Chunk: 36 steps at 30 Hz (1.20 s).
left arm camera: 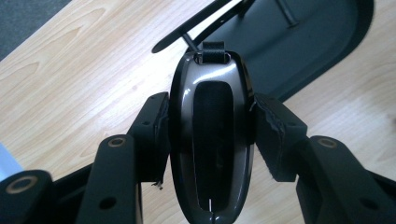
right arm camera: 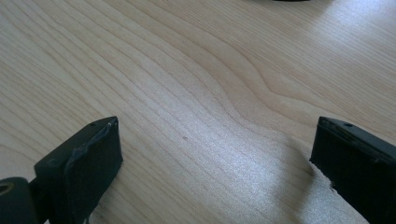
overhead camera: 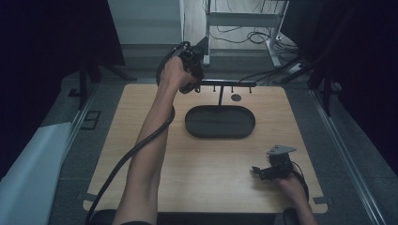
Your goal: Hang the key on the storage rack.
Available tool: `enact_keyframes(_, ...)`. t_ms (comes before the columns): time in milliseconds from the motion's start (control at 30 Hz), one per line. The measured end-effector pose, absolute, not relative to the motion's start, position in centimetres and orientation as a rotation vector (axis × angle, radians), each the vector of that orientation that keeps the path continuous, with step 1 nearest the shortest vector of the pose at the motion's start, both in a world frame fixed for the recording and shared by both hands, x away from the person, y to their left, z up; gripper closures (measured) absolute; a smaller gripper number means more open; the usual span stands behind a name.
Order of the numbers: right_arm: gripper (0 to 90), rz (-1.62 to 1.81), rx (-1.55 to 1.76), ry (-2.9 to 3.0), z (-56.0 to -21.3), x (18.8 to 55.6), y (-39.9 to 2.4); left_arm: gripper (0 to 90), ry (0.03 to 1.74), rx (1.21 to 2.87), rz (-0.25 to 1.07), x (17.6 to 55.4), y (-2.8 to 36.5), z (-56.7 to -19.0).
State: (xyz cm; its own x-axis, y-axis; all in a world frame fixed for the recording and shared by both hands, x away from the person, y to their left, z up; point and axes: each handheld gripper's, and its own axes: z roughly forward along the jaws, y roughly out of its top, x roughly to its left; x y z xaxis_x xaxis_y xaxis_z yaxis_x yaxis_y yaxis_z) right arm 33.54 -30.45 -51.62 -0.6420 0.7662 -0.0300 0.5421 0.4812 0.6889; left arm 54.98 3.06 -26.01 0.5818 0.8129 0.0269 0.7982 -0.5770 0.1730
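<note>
no readable text, no labels, no brand marks, no numbers anywhere

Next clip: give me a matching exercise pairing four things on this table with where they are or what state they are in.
Things:
1. car key fob
2. oval tray
3. left hand-held gripper
4. right hand-held gripper

States:
A. jaws wide apart over bare wood
B. lying on the table, dark, holding the hook stand
C. clamped between two black jaws
D. raised near the stand's bar, shut on something

Pairs: 1-C, 2-B, 3-D, 4-A
</note>
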Motion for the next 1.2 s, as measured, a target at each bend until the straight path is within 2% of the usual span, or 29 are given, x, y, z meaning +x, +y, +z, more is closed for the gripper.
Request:
enact_keyframes(467,2.5,0.942,1.1,2.407,-51.6,33.5,-30.4,49.3,1.43,2.632,0.204,55.3,4.0,-27.6)
enact_keyframes(1200,2.9,0.954,1.104,2.42,-51.7,33.6,-30.4,49.3,1.489,2.598,0.124,55.5,6.2,-31.5)
